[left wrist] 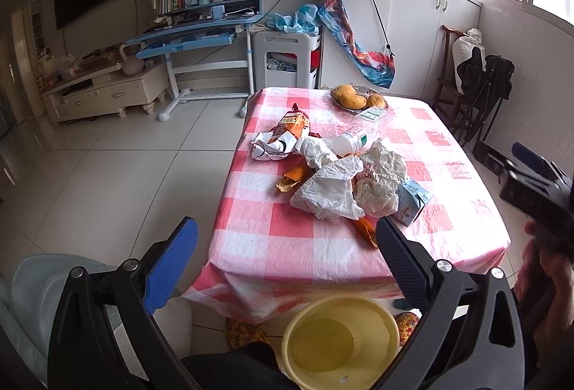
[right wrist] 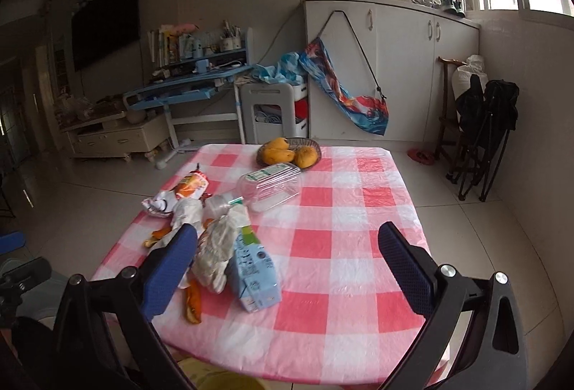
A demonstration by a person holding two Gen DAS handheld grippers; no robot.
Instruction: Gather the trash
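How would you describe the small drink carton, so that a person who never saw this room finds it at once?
Start at the table with the pink and white checked cloth, then find the heap of crumpled paper near its front edge. The drink carton lies on its side against the heap: the only boxy item, light blue with a green end.

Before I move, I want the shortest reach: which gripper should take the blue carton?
Probably the right gripper: the blue carton lies between its open fingers. In the left view the carton sits right of the left gripper, behind crumpled paper.
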